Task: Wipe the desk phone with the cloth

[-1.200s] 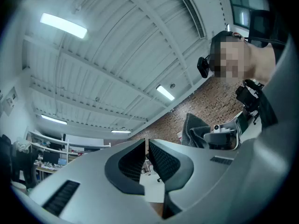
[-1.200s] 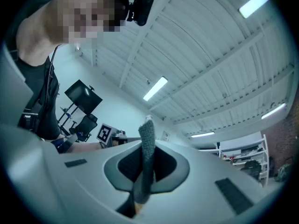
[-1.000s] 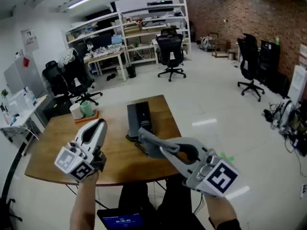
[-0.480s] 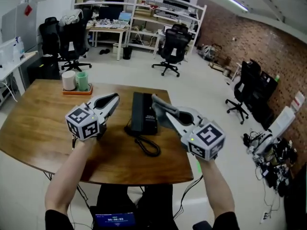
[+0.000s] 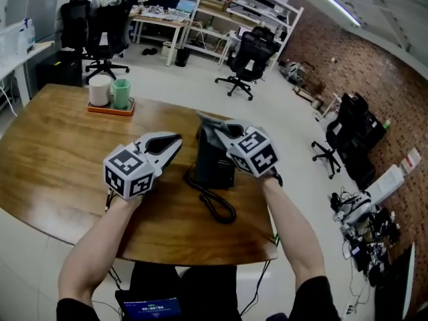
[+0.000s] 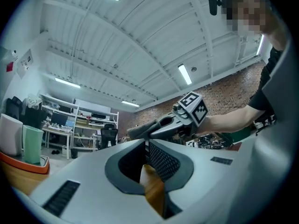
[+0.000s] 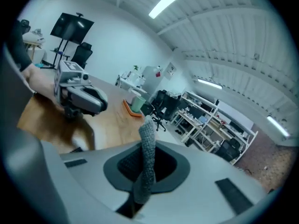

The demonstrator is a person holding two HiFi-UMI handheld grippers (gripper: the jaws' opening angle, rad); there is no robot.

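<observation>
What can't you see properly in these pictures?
- Top of the desk phone: in the head view, covered by the right gripper and its cloth.
- Whether the cloth touches the phone: head view, hidden behind that gripper.
- Small screen: head view, cut by the bottom edge, writing too small.
- The phone: missing from both gripper views.

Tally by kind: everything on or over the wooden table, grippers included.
Desk phone: 1
Cloth: 1
Cups: 2, white cup and green cup
Tray: 1
Grippers: 2, left gripper and right gripper
Total: 7
</observation>
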